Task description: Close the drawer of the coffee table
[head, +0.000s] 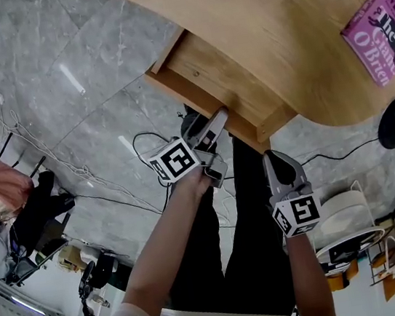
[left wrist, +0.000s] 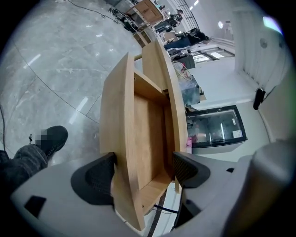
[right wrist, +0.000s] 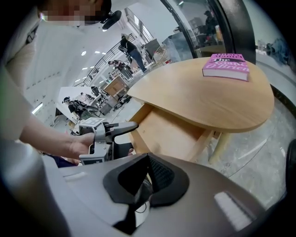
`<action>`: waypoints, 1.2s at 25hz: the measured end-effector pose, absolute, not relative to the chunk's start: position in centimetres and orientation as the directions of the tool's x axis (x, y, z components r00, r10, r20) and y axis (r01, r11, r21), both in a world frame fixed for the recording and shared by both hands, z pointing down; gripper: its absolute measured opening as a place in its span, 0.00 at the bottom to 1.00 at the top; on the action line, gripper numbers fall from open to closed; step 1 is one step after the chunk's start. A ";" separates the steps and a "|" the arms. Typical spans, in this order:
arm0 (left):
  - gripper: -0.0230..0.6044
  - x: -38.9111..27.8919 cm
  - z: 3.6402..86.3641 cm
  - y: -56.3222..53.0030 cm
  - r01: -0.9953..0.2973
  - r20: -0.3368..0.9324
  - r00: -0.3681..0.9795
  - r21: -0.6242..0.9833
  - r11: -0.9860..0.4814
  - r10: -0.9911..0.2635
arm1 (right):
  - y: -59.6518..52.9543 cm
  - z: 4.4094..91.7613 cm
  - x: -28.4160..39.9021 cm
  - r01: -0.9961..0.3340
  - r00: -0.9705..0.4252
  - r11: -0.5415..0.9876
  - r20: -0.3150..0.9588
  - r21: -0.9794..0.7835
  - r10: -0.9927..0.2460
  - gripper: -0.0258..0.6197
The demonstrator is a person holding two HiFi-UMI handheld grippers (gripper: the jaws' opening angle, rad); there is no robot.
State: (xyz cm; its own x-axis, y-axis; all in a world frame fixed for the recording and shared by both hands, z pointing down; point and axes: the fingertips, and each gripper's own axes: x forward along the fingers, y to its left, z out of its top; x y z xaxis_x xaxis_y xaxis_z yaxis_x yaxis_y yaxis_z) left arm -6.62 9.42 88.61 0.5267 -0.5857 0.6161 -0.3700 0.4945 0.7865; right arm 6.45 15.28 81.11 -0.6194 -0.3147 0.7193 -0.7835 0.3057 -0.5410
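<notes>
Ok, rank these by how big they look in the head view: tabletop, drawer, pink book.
1. light wooden oval tabletop
2. open light wooden drawer
3. pink paperback book, clearly the smallest

The drawer (head: pixel 218 77) juts from under the table (head: pixel 284 1), and a book (head: pixel 383 30) lies on the table's right end. The drawer's front stands between the left gripper's (head: pixel 217 139) jaws, seemingly against one pad only. The right gripper (head: pixel 271 161) hangs just right of it, near the drawer's corner. Cables (head: pixel 74 168) trail over the floor (head: pixel 82 75) at left.
</notes>
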 end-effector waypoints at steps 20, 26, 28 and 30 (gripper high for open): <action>0.69 -2.4 86.4 3.9 -0.366 0.565 0.581 0.824 0.433 -0.586 | 10.7 78.2 8.7 -0.786 -0.619 0.312 0.683 -0.534 -0.389 0.06; 0.70 -0.9 86.3 2.3 -0.375 0.549 0.605 0.836 0.401 -0.577 | 9.4 78.2 9.1 -0.780 -0.626 0.293 0.666 -0.553 -0.407 0.06; 0.70 -0.6 86.3 1.9 -0.379 0.549 0.606 0.835 0.399 -0.575 | 9.0 78.2 9.1 -0.778 -0.627 0.293 0.662 -0.555 -0.410 0.06; 0.71 -0.4 86.2 1.6 -0.383 0.552 0.606 0.834 0.398 -0.573 | 8.7 78.2 9.2 -0.778 -0.628 0.292 0.659 -0.557 -0.414 0.06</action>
State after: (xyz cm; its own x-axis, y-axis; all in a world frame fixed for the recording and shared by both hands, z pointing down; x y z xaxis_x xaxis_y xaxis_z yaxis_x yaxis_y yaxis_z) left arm -0.40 1.61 86.23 0.6064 -0.5727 0.5516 -0.3828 0.3978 0.8338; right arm 9.20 8.67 78.22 -0.6277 -0.4138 0.6593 -0.7775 0.2924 -0.5567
